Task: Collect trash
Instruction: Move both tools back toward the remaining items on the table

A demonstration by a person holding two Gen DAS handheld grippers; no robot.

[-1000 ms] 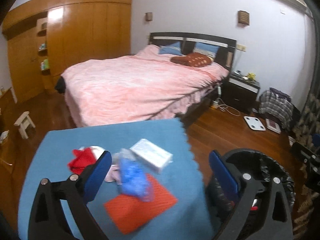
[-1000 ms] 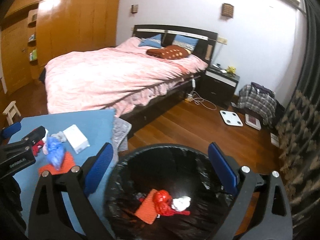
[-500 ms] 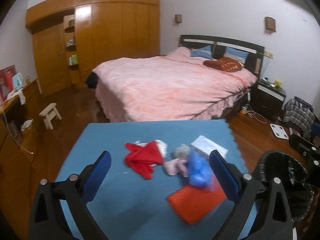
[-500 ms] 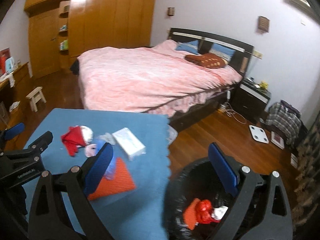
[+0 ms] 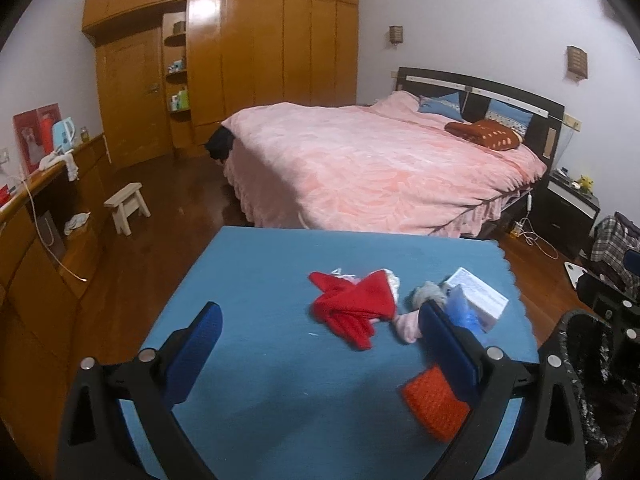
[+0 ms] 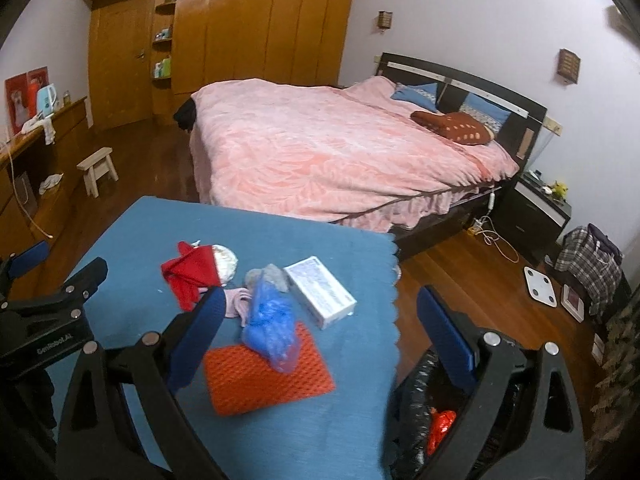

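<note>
L tool (image 5: 320,332) wide open, nothing btwn its blue pads, held level. R tool (image 6: 320,314) also wide open, empty, tilted slightly down.

Landmark: the white box (image 6: 321,297) on the blue-covered bench (image 6: 132,236). Left of the box the litter crowds together: a grey wad (image 6: 269,276), a blue plastic bag (image 6: 270,326) lying partly on an orange mesh pad (image 6: 266,380), a pink cloth (image 6: 234,300), and a red cloth (image 6: 190,276) farther left. Beyond the red cloth, and toward the bed (image 6: 340,148) behind the box, the bench surface lies bare. Right of the box the bench ends; below that edge stands a black-lined bin (image 6: 420,412). Left tongs (image 5: 320,344) and right tongs (image 6: 320,320) hang spread wide above the bench.
</note>
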